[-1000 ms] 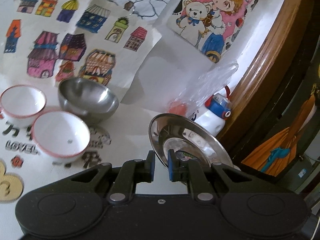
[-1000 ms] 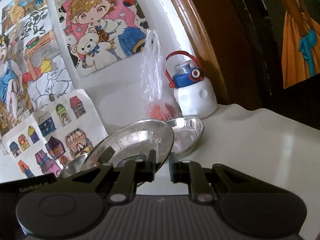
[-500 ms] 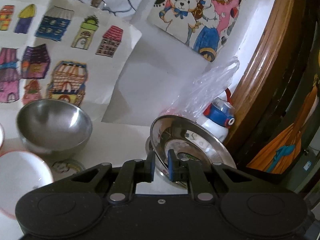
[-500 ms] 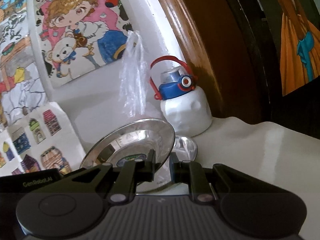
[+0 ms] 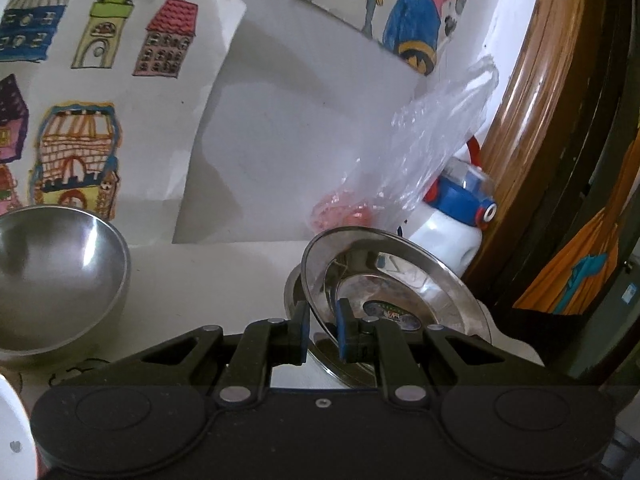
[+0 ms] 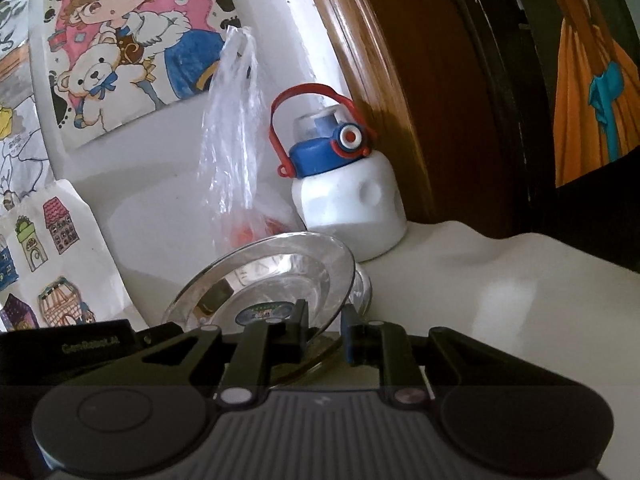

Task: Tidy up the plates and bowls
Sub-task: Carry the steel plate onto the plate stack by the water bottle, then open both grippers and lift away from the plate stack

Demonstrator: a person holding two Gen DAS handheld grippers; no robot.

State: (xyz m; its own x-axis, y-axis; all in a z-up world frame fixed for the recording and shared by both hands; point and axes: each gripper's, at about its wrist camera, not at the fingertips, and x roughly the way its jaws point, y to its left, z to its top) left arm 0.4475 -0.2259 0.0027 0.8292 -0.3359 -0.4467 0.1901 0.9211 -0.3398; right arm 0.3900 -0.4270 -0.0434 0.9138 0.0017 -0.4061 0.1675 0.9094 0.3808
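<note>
A steel plate (image 5: 392,276) hangs tilted over a second steel plate (image 5: 291,294) that lies on the white table near the wall. My left gripper (image 5: 322,320) is shut on the held plate's near rim. In the right wrist view the same plate (image 6: 272,276) has its rim between the fingers of my right gripper (image 6: 324,320), whose jaws are opening, with a small gap at the pads. The lower plate (image 6: 363,286) peeks out behind it. The left gripper's black body (image 6: 80,348) shows at the lower left there.
A steel bowl (image 5: 60,272) stands left of the plates, and a white bowl's edge (image 5: 12,432) shows at the bottom left. A white bottle with a blue cap (image 6: 348,208) and a plastic bag (image 6: 232,140) stand just behind the plates. A wooden frame (image 6: 384,80) is on the right.
The held plate has travelled right and down, ending over the plate beside the bottle. Two white bowls slid out of the left view. The right fingers have parted slightly.
</note>
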